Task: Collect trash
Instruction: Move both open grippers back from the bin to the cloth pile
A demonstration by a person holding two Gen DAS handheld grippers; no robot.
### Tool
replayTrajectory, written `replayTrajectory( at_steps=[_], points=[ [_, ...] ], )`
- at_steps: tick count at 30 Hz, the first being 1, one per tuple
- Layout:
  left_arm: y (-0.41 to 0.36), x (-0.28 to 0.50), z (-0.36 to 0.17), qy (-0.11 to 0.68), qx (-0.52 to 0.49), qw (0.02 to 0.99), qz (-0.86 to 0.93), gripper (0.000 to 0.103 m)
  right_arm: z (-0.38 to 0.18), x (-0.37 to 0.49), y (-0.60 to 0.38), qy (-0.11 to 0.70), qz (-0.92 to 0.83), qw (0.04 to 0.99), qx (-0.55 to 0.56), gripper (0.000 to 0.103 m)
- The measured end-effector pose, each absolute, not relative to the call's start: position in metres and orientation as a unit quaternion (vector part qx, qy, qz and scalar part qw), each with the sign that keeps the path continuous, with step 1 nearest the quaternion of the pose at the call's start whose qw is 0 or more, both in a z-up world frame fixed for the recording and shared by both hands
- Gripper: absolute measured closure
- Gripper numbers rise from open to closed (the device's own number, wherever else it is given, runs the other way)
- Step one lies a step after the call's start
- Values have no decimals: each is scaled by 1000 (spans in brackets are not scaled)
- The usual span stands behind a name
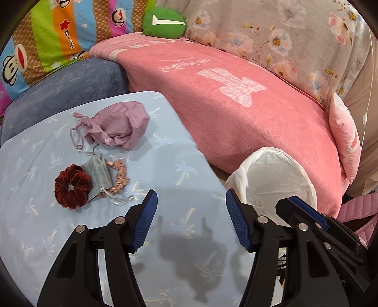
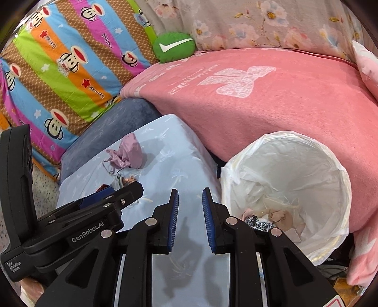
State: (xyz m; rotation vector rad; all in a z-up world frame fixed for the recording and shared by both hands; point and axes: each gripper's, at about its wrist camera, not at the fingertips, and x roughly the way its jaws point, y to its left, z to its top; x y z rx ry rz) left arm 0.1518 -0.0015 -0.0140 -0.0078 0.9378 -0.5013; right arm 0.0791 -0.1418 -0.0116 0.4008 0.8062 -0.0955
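The left gripper (image 1: 191, 219) hung with its jaws spread and nothing between them, above the light blue cushion (image 1: 165, 165). The right gripper (image 2: 190, 219) stood just right of it, its jaws set closer together yet apart, also bare; below them lay only the cushion's cloth and the grippers' shadows. In the left wrist view the right gripper (image 1: 307, 212) showed at the right edge, in front of the bin. On the far left part of the cushion lay the loose things: a lilac pouch (image 1: 118, 127) farthest off, and nearer a grey pouch (image 1: 100, 174), a dotted peach strip (image 1: 119, 177) touching it on the right, and a dark red scrunchie (image 1: 72, 186) touching it on the left. The bin (image 2: 330, 212), lined with a white bag, stood just right of the cushion, against the pink blanket (image 2: 259, 106). At its bottom lay crumpled scraps (image 2: 271, 217), beige, pink and dark patterned. Beyond were a striped monkey-print sheet (image 2: 66, 66), a green cushion (image 2: 173, 47) and a flowered cover (image 2: 259, 21).
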Motion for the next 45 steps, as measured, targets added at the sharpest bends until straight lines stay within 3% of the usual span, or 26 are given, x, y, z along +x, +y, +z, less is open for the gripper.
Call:
replayTrajectory(
  at_steps=[11, 15, 32, 45],
  points=[
    [50, 169, -31, 465, -33, 861, -203, 45, -20, 103, -100, 411, -17, 895, 173, 82],
    [76, 179, -40, 475, -46, 861, -174, 36, -27, 115, -80, 421, -4, 891, 169, 78],
    [171, 228, -76, 501, -84, 856, -94, 36, -64, 182, 6, 465, 54, 874, 131, 78],
    [176, 253, -101, 521, -77, 843, -106, 42, -93, 232, 28, 486, 55, 863, 126, 78]
  ],
)
